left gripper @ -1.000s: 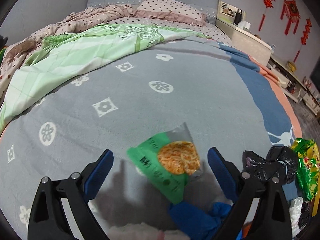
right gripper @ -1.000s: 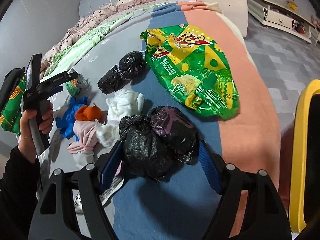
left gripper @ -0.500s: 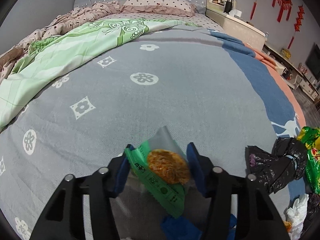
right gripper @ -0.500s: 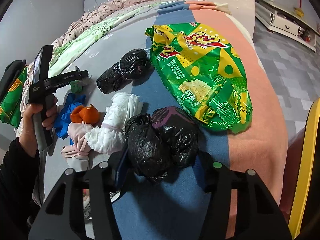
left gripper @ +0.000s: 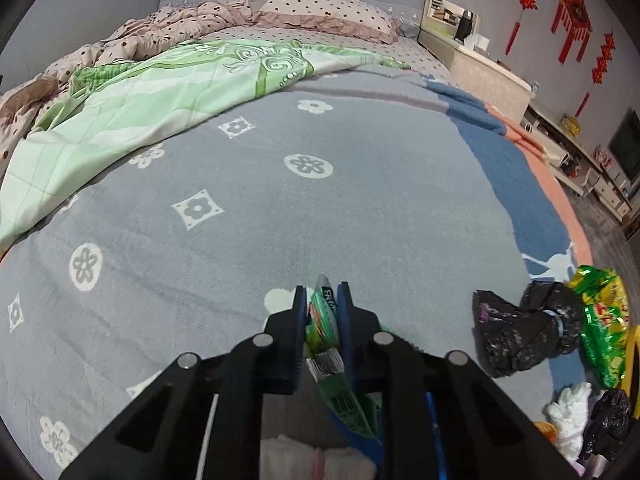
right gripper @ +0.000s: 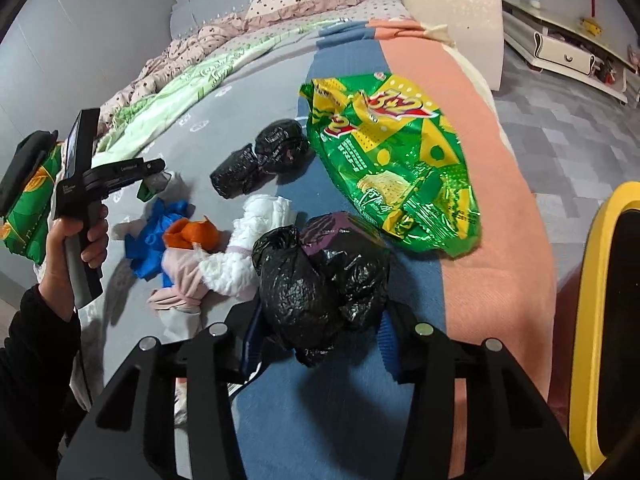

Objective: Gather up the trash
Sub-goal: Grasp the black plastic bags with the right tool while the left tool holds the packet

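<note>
My left tool (left gripper: pixel 322 312) has just pinched shut on the thin, slippery snack wrapper (left gripper: pixel 325 312); my right tool (right gripper: pixel 318 342) has been closing onto the soft, light black bag (right gripper: pixel 320 276), gripped mid-bulge.

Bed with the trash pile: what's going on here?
A person is clearing trash off the bed with two handheld grippers. The left gripper has just closed on a small green snack wrapper. The right gripper has been closing around a knotted black trash bag and now squeezes it. A big green snack bag, another black bag and crumpled tissues still lie there.
</note>
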